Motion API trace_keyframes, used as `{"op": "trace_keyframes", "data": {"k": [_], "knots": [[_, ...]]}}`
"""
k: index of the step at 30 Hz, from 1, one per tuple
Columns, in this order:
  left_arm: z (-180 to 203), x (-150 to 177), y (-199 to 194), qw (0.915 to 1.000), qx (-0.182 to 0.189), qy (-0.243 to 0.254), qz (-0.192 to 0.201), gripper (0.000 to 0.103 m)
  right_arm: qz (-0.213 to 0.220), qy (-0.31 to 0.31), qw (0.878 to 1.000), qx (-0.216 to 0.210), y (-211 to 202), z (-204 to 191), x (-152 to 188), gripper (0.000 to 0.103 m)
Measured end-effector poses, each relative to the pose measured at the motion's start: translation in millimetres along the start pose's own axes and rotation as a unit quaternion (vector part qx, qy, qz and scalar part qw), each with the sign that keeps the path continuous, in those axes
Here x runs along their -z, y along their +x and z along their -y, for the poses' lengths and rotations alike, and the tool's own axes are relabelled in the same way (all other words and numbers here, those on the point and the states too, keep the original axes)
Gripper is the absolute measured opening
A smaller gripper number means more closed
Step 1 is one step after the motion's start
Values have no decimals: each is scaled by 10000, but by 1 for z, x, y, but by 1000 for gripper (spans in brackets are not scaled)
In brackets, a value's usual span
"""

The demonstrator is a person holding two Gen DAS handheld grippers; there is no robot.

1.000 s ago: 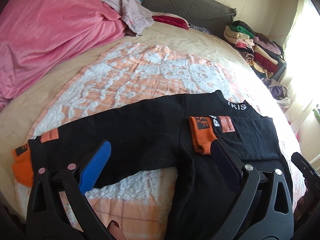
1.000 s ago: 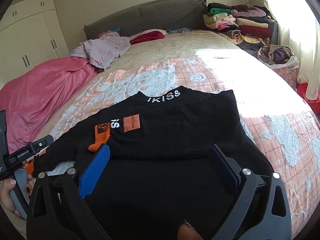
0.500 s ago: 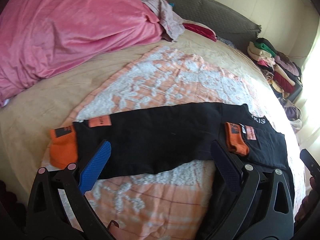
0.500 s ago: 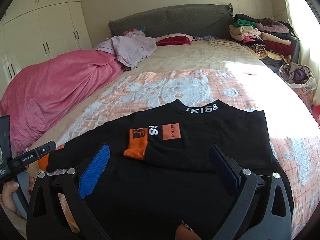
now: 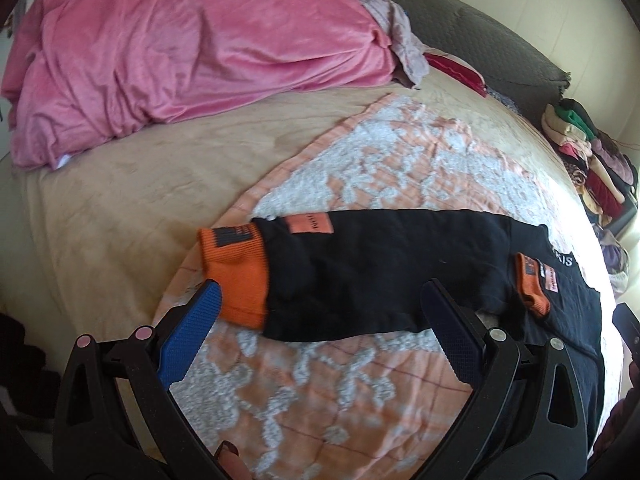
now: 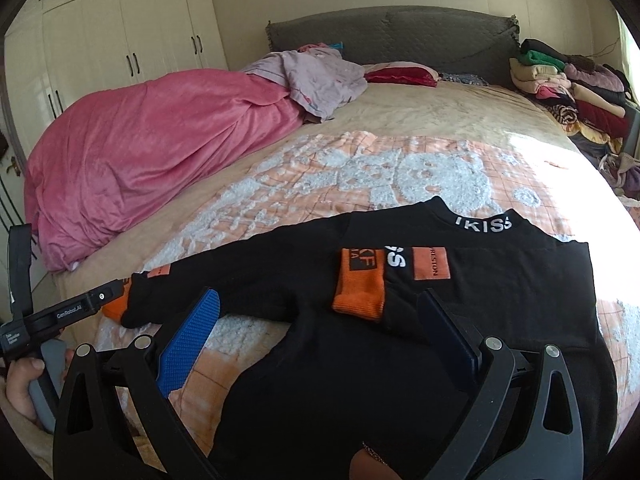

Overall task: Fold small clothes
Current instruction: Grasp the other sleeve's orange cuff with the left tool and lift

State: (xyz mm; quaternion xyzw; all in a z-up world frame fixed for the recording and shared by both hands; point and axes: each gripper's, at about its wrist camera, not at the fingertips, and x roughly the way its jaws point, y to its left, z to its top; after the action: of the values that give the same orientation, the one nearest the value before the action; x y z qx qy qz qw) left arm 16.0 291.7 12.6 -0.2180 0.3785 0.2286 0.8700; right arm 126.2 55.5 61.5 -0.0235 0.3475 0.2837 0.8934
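Your black sweatshirt [image 6: 400, 360] lies flat on the bed's quilt [image 5: 360, 400], soft, light and floppy, so with both claws gaping empty, pinch the outstretched sleeve [image 5: 360, 272] just inside its thicker orange cuff [image 5: 236, 276]

Your left gripper [image 5: 320, 316] has swung out along the sweatshirt's [image 5: 384, 272] spread sleeve: a second ago the folded-in cuff [image 5: 530, 284] sat ahead of its right finger, and now the outstretched sleeve's orange cuff [image 5: 236, 272] lies just ahead of its left fingertip. Your right gripper [image 6: 320, 320] has drawn back slightly, showing more of the wardrobe [image 6: 120, 36].
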Motion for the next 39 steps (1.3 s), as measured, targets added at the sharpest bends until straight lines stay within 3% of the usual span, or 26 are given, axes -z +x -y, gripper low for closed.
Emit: {"op": "trace_keyframes", "data": {"k": [9, 15, 19, 27, 32, 35, 37, 39], "knots": [[-44, 13, 13, 9977, -3, -609, -283, 93, -128, 38, 9997, -223, 9, -19, 9, 98], [-64, 22, 24, 9921, 328, -1132, -421, 91, -221, 54, 9992, -318, 14, -26, 19, 98], [-70, 24, 32, 9879, 507, -1389, -460, 67, -325, 117, 9987, -377, 19, -27, 26, 98], [-74, 17, 48, 9841, 553, -1636, -418, 59, -341, 317, 9983, -354, 16, -17, 36, 98], [-69, 8, 49, 9849, 468, -1628, -355, 44, -371, 525, 9974, -316, 14, -4, 42, 98], [-65, 2, 50, 9860, 483, -1563, -320, 27, -395, 651, 9967, -295, 14, 4, 44, 98], [-61, -1, 53, 9872, 490, -1490, -294, 10, -400, 713, 9962, -294, 13, 8, 45, 98], [-57, -4, 54, 9880, 522, -1420, -319, 8, -405, 769, 9958, -294, 13, 11, 46, 98]]}}
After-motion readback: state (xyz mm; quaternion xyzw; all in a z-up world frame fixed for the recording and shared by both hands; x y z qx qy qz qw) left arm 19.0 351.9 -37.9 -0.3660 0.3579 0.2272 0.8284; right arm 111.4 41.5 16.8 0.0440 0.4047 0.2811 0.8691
